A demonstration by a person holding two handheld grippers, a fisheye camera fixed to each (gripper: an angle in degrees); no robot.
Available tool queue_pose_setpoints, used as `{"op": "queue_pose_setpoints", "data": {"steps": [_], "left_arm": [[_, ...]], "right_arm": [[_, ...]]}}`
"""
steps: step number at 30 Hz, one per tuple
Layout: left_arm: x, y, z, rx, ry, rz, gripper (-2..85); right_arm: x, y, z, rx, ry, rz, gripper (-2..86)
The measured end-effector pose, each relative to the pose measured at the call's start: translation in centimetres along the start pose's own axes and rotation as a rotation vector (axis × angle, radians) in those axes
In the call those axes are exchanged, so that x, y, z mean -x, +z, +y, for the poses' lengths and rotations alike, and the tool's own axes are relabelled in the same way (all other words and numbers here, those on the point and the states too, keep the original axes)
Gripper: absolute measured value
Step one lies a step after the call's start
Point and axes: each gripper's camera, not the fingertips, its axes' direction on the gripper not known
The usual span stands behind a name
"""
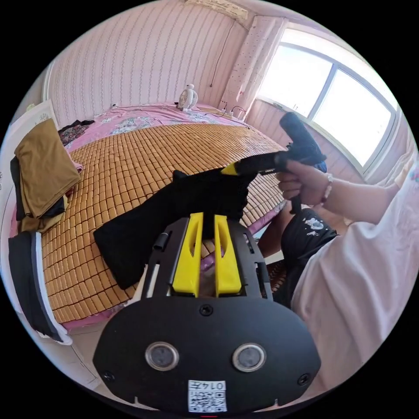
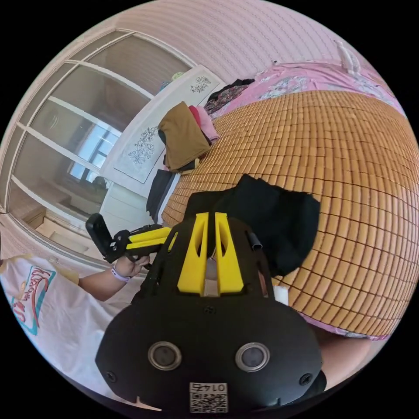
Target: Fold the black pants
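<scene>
1. I see the left gripper (image 1: 208, 218) jaws clenched on the black pants (image 1: 174, 218).
2. The right gripper (image 2: 209, 218) jaws likewise clamp the fabric.
3. The black pants hang raised at the bed's near edge, their far end lying on the bamboo mat (image 1: 144, 157).

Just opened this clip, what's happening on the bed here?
A person is working on the black pants with a handheld gripper in each hand. The pants lie partly on the bamboo mat covering the bed, bunched near its edge. Both the left gripper and the right gripper look shut on the cloth. A brown garment sits piled at the mat's far side.
</scene>
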Motion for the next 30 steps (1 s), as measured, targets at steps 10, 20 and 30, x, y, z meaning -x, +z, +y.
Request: {"op": "queue_pose_setpoints", "data": {"steps": [10,20,30], "left_arm": [[11.3,3.1,-2.1,0.188,-0.36,-0.322,7.8],[14.2,4.3,-3.4,0.425,-0.403,-0.458,2.7],[20.2,-2.5,-0.6,0.386,-0.612,-0.555,0.1]], "right_arm": [[-4.5,-31.0,8.8,-0.578,0.214,0.749,7.4],[-14.2,-25.5,15.8,-0.297,0.574,0.715,10.7],[-18.1,-24.2,17.0,-0.284,0.692,0.685,10.2]]}}
